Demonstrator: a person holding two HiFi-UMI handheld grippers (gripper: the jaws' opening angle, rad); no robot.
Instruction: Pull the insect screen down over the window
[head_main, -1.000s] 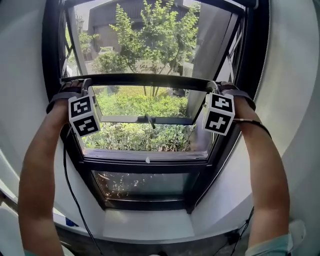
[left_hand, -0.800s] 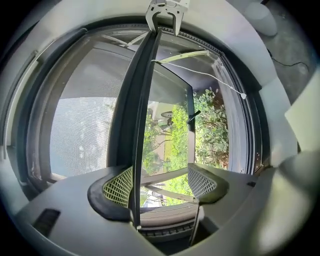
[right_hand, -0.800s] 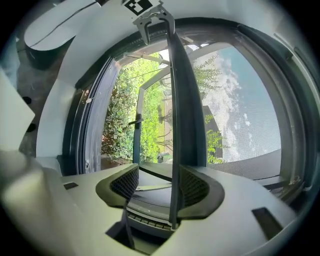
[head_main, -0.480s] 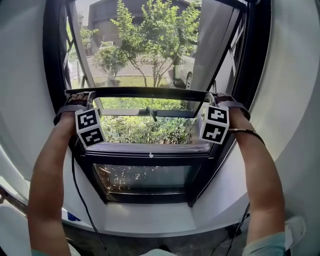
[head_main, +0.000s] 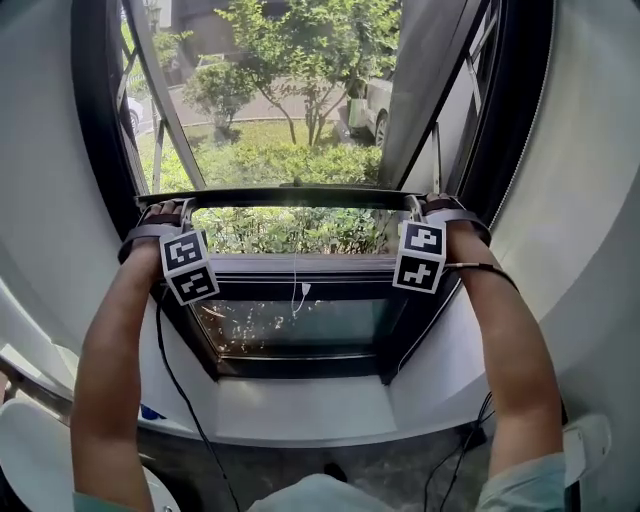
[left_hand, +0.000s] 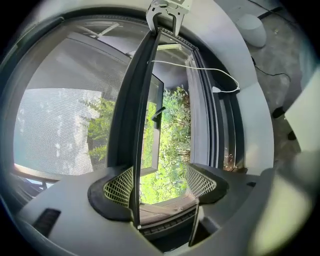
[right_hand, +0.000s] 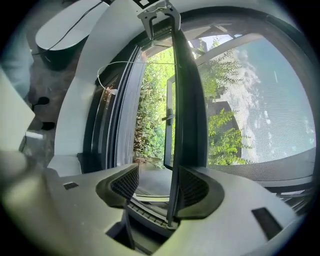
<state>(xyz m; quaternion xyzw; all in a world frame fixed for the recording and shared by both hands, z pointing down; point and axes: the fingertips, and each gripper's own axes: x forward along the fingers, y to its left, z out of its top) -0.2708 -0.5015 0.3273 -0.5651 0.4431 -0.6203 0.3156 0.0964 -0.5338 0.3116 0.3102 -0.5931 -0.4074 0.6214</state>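
the insect screen (head_main: 260, 120) covers the upper part of the black window frame (head_main: 95, 150). its black bottom bar (head_main: 300, 197) lies across the middle of the head view, a bit above the lower glass pane (head_main: 300, 325). the left gripper (head_main: 168, 208) is at the bar's left end and the right gripper (head_main: 428, 205) at its right end, each w/ its marker cube just below the bar. both forearms reach up from the bottom corners of the view.

in the left gripper view the jaws are apart. the thin edge of the bar runs up btw them and touches the left mesh pad (left_hand: 119, 186), w/ a clear gap to the other pad. in the right gripper view the jaws are also apart, and the bar's edge lies against the right pad (right_hand: 192, 187), not the left one. neither gripper clamps the bar; it only sits inside the open jaws.

a white pull cord (head_main: 296, 285) hangs from the bar's centre, w/ a small tab at its end. at bottom centre is the white sill (head_main: 300, 410). green trees (head_main: 320, 50) show thru the screen at the top.
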